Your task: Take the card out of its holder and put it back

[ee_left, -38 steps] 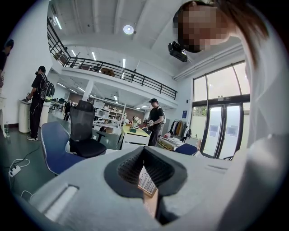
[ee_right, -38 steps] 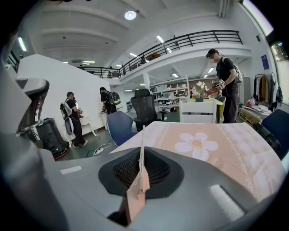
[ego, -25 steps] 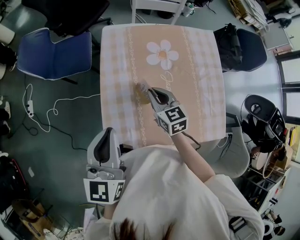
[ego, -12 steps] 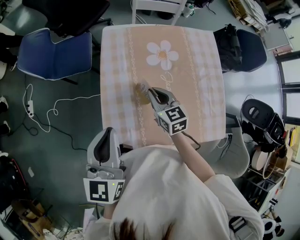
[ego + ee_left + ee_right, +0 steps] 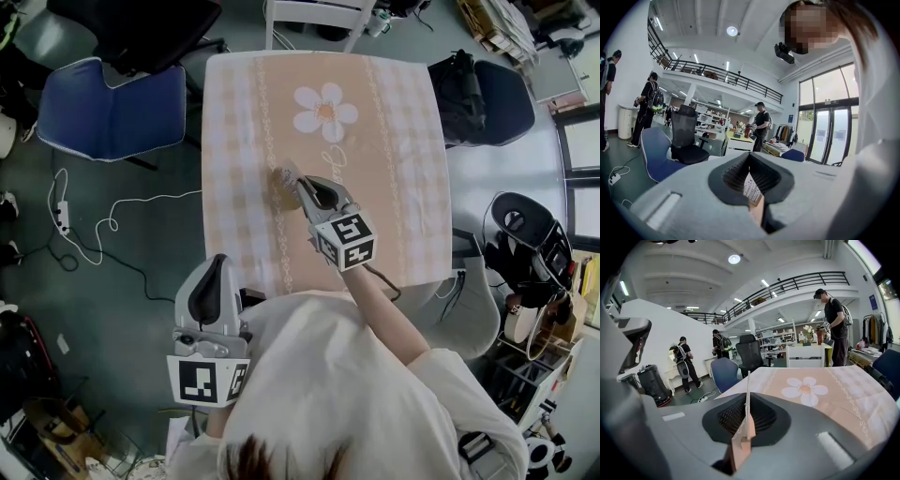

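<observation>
Two sets of jaws, both pressed together on thin stock.

Item 1. Left gripper (image 5: 750,158): jaws pinching the card (image 5: 751,187). It hangs off the counter (image 5: 394,169), over the floor by my body.
Item 2. Right gripper (image 5: 747,397): jaws pinching a thin tan piece seen edge-on, prob. the holder (image 5: 749,426). Tips are low over the counter, nr its middle.

Risks (my judgement):
- If my right pinch squeezes the holder mouth flat, the card corner butts the edge and buckles or creases.
- Both grips are narrow nips on slick stock, so any twist on re-entry and the card pivots or slips out. With left off the counter, it lands on the floor.
- Card and holder are well apart now, so the long carry leaves room for angle error at the slot.

Materials:
- Card: white, flat, stiff-looking, w/ fine dark print like a barcode. Tan strip below it; can't tell what it is.
- Holder: tan w/ a pale upper edge, paper or thin board by the look.
- Cloth on counter: peach/white check, soft, w/ a large white flower print.
</observation>
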The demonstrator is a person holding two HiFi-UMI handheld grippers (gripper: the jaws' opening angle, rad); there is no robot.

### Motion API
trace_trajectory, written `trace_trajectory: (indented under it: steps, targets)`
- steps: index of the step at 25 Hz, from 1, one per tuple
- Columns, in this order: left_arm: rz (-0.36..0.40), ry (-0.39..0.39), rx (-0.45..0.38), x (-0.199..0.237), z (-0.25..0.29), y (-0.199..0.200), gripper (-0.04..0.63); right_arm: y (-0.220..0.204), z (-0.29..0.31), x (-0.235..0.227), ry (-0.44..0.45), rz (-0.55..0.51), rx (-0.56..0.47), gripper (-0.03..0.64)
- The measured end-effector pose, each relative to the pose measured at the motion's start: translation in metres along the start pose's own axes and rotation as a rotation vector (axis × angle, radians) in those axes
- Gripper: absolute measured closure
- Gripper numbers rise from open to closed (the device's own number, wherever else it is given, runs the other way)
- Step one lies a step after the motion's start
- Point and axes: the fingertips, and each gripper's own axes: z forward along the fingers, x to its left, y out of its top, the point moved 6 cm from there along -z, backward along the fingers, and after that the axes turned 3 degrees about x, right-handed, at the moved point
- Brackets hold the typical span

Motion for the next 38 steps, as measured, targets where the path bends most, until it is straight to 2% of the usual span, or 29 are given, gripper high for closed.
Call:
trace_trajectory:
  steps: [15,19,26,36,38]
  targets:
    - [0.018,0.015,0.010,0.003,-0.001,0.000,0.595,-0.001,0.002,-0.003,-0.003,0.011,-0.009,0.600]
    - [0.030,0.039,0.011,0.008,-0.006,0.001,0.595,-0.002,0.001,-0.001,0.032,0.023,-0.024,0.598]
    - [0.040,0.064,0.004,0.015,-0.012,0.002,0.595,0.009,-0.001,0.001,0.051,0.031,-0.056,0.529]
    - [0.051,0.062,-0.011,0.016,-0.014,0.006,0.595,0.051,-0.029,-0.005,0.015,0.036,-0.198,0.523]
    - [0.054,0.062,-0.015,0.015,-0.015,0.007,0.595,0.062,-0.040,-0.004,0.015,0.038,-0.239,0.539]
